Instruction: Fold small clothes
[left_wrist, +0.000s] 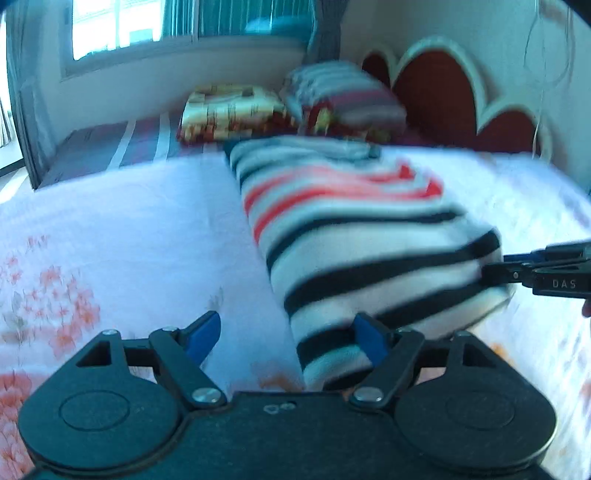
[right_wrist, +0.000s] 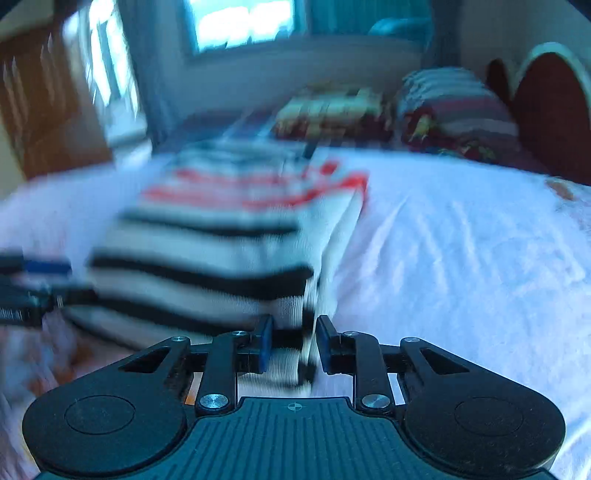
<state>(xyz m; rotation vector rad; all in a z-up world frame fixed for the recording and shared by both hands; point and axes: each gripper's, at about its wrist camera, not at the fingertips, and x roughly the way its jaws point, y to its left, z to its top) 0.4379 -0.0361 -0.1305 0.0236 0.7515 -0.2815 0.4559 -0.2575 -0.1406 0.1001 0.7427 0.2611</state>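
Behind the work area, a headboard (left_wrist: 436, 92) and stacked bedding (left_wrist: 229, 110) close off the bed (left_wrist: 129, 229). On its floral sheet lies the striped garment (left_wrist: 362, 251) — folded lengthwise into a narrow band. My right tool (right_wrist: 294, 339) is clenched on the near hem; my left tool (left_wrist: 286, 338) is released, straddling the other near corner. I judge a cross-fold is in hand — next, close the left tool, then carry both corners forward evenly.

"DAS" is printed on the right gripper (left_wrist: 496, 275).
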